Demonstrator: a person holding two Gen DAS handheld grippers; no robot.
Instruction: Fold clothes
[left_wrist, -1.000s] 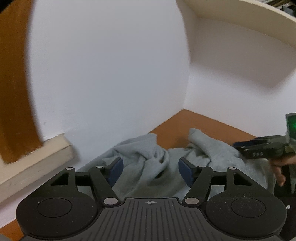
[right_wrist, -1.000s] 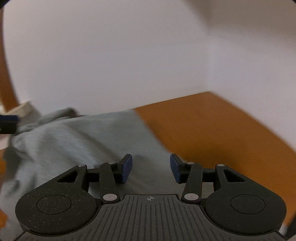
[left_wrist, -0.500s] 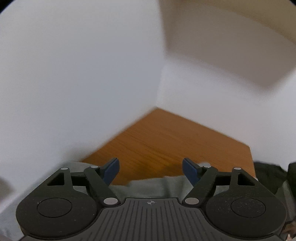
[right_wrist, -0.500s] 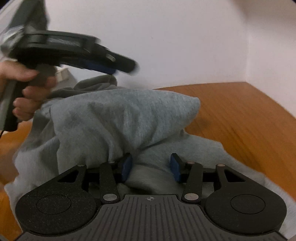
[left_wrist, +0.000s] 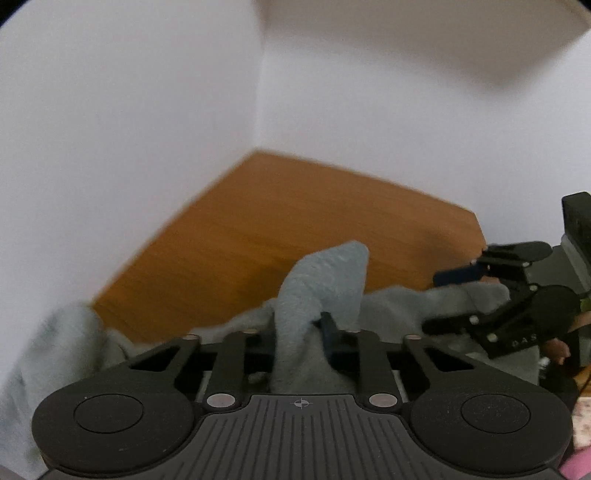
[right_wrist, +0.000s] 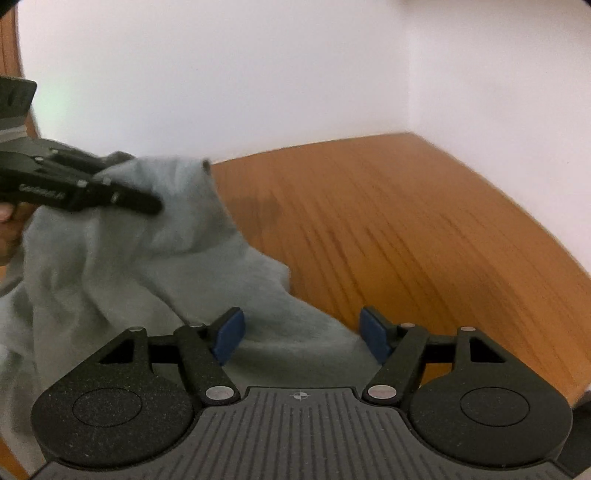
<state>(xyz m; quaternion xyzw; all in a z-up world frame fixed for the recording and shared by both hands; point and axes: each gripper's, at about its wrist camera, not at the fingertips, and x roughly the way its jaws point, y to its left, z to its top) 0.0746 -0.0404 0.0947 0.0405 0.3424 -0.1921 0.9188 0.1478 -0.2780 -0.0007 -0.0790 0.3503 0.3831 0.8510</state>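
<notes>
Wooden tabletop (left_wrist: 295, 221): left tongs (left_wrist: 301, 328) now clench grey garment (right_wrist: 110, 277); right tongs (right_wrist: 302, 334) released.

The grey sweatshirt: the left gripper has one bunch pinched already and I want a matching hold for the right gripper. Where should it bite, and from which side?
Judging by its pose, the flat edge of the grey sweatshirt lying between the open right gripper suits best. Come in low from the near side, along the wooden tabletop, since the cloth there is thin and unbunched. The left gripper is shut on a raised fold.
</notes>
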